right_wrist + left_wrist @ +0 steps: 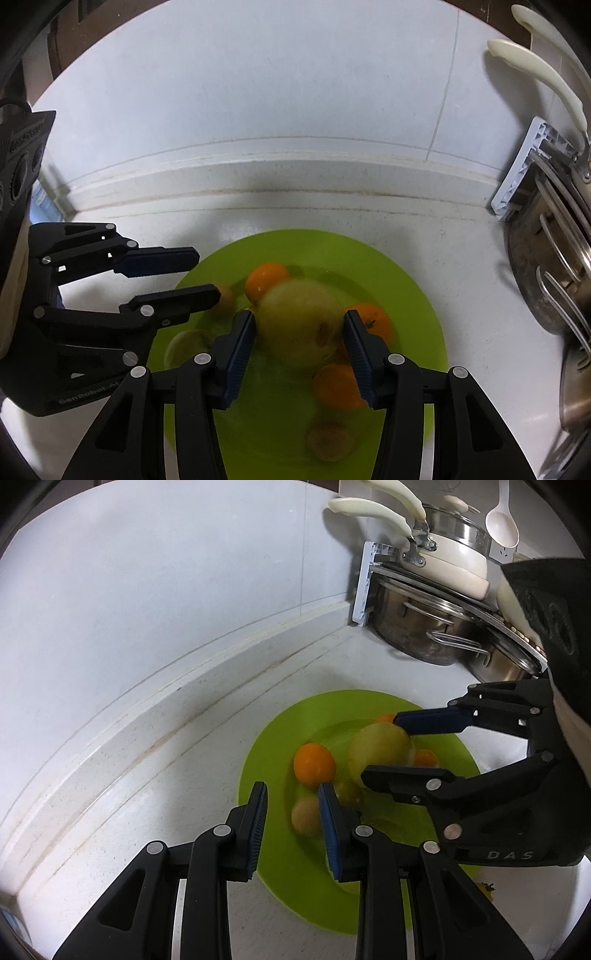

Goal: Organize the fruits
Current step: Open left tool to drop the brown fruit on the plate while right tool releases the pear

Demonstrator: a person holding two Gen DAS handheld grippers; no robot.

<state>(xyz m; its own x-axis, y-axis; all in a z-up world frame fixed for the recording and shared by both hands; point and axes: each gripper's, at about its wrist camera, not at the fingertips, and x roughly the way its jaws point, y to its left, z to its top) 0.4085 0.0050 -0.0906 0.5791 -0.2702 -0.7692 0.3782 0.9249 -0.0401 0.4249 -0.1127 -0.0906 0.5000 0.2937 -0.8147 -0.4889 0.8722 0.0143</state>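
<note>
The large yellow-green fruit [299, 325] sits near the middle of the green plate [417, 280], directly between the fingers of the right gripper [299, 332]. Those fingers stand wide, one on each side of it, very close or just touching; motion blur leaves it unclear whether they grip it yet. The fruit is roundish, with no clear long axis, so closing straight in looks like the move in hand.

Around it lie oranges [266, 284] behind, to the right and in front, and small brownish fruits [328, 441] nearer the plate's edge.

The left gripper [293, 823] hangs over the plate's left part, fingers moderately open and empty, with a brown fruit [306, 816] seen between them below; it is farther from the big fruit than the right one.

The plate rests on the white table [461, 243]; pots [424, 631] stand at the far right. All the fruits are blurred, and the right gripper's fingers cover part of two oranges.
</note>
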